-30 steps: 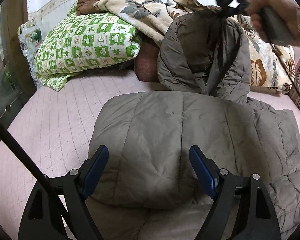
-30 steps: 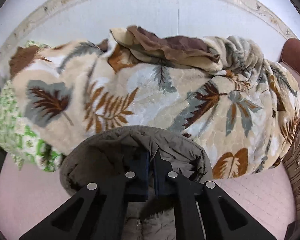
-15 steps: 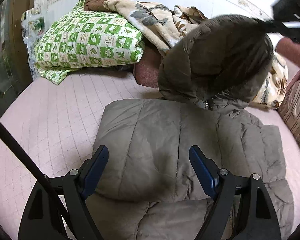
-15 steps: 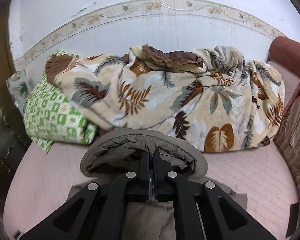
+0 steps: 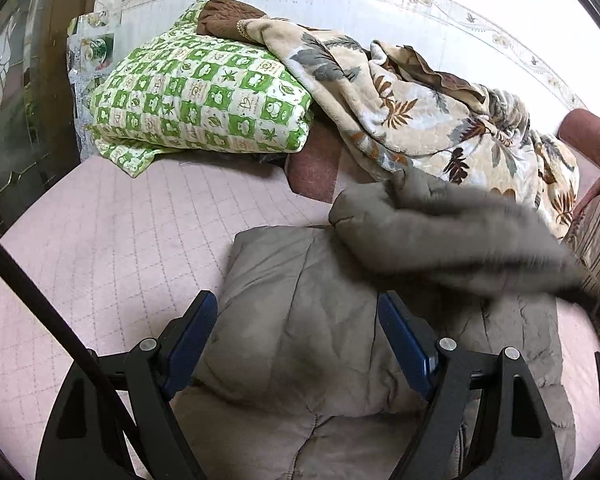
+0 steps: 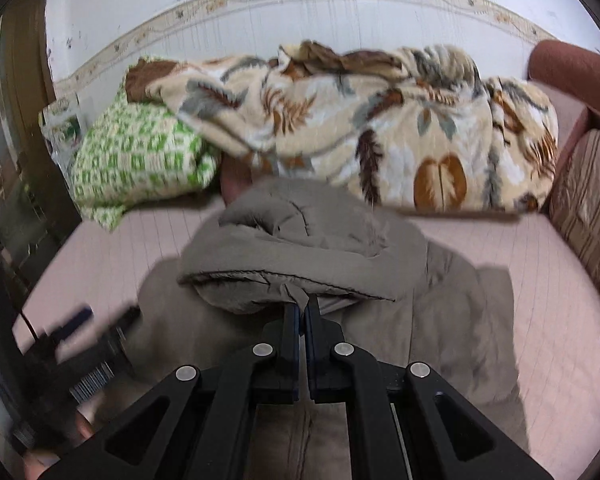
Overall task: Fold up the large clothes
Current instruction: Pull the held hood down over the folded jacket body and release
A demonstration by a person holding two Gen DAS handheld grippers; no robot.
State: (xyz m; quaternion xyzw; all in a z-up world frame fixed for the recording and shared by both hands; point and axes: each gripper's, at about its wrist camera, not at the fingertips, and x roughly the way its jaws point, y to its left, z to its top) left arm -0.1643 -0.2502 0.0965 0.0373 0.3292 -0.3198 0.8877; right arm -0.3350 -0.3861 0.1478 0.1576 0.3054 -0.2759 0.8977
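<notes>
A grey-brown padded jacket (image 5: 300, 340) lies folded on the pink quilted bed (image 5: 100, 240). My left gripper (image 5: 296, 304) hovers just above its folded body, jaws wide open with nothing pressed between the blue pads. My right gripper (image 6: 302, 308) is shut on the rim of the jacket's hood (image 6: 300, 248) and holds it lifted over the jacket body. In the left wrist view the hood (image 5: 440, 232) is a blurred grey mass at the right, above the jacket. The left gripper (image 6: 104, 320) also shows blurred at the lower left of the right wrist view.
A green checked quilt (image 5: 196, 96) and a leaf-patterned blanket (image 5: 400, 108) are piled along the wall behind the jacket. A brown padded arm (image 5: 588, 140) and a striped cushion (image 6: 588, 208) bound the bed on the right. A black cable (image 5: 40, 300) crosses the left.
The right gripper has drawn the hood away from the blanket pile and down over the jacket body. The left gripper has lifted and drawn back a little, still open.
</notes>
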